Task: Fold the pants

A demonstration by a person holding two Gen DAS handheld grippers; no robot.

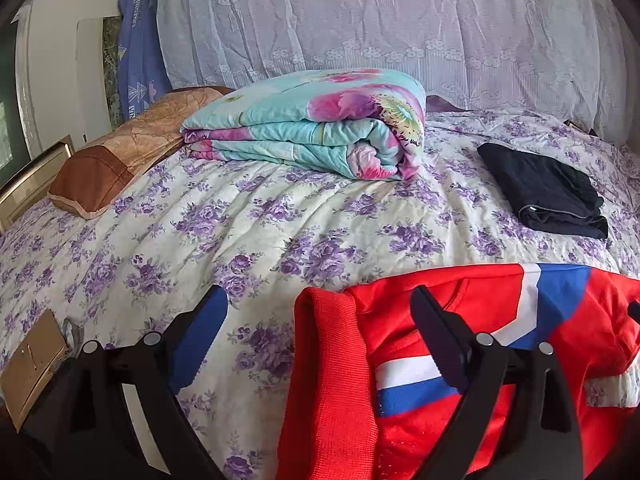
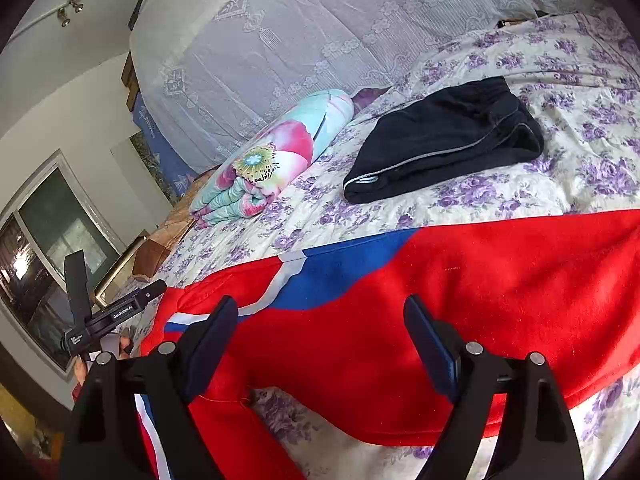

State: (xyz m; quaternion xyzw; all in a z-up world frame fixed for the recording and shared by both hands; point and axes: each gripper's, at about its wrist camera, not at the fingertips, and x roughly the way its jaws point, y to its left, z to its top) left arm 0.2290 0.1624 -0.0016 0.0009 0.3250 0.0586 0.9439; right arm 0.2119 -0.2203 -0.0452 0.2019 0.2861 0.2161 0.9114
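The red pants (image 2: 440,300), soft knit with a blue-and-white stripe, lie lengthwise across the near edge of the floral bedspread (image 1: 280,220), directly under the wide-open, empty right gripper (image 2: 320,348), while the left gripper (image 1: 320,340), also open and empty, straddles their ribbed end.

You are working in a home bedroom: a bed (image 1: 248,216) with a purple-flowered sheet carries a folded floral quilt (image 1: 312,124) and a brown pillow (image 1: 116,160), with a lace curtain (image 1: 380,20) behind and a window (image 2: 52,240) in the wall.
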